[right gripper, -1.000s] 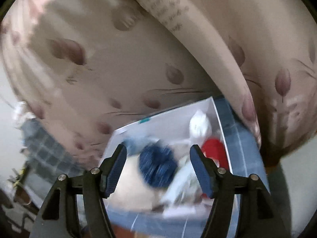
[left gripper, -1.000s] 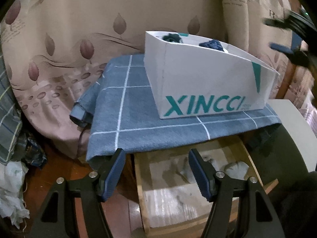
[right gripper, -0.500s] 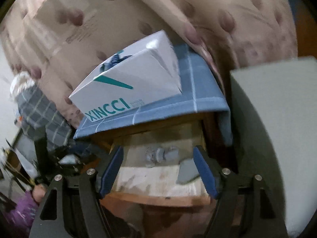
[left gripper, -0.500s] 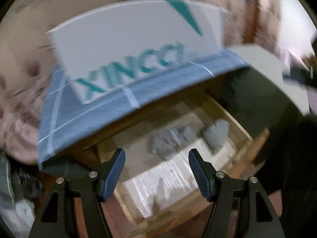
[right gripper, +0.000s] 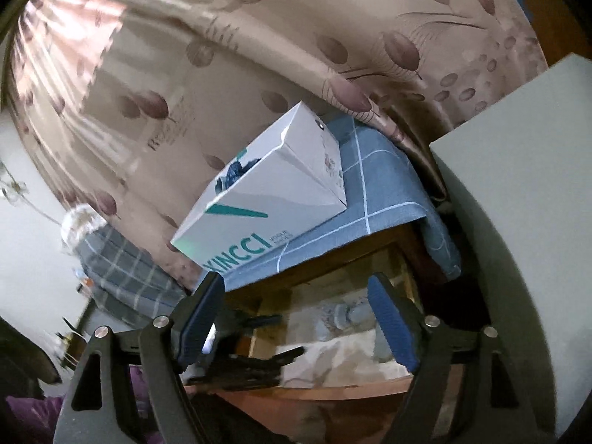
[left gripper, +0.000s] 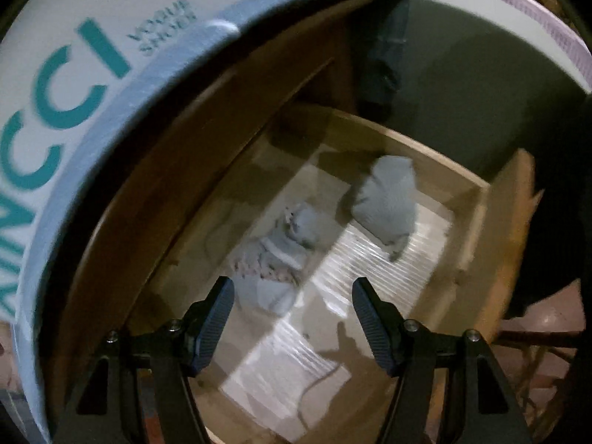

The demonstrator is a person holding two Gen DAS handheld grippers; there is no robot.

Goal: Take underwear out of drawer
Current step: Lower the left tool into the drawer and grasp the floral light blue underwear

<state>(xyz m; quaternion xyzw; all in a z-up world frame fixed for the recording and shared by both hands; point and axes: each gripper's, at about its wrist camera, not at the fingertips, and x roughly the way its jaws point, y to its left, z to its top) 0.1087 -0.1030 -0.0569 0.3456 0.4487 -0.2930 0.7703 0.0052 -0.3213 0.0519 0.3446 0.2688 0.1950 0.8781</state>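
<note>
A patterned curtain hangs behind a wooden stand draped in a blue checked cloth, with a white box on top. Below it the drawer stands pulled out – two grey pieces of underwear lie on its floor, one folded, one crumpled (blurred). The left gripper points down into the drawer, jaws spread, nothing between them. The right gripper has just been opening – empty too.

A beige leaf-patterned curtain fills the room's back from ten to two o'clock. A grey-green cabinet stands at three o'clock; checked bedding lies at nine.
</note>
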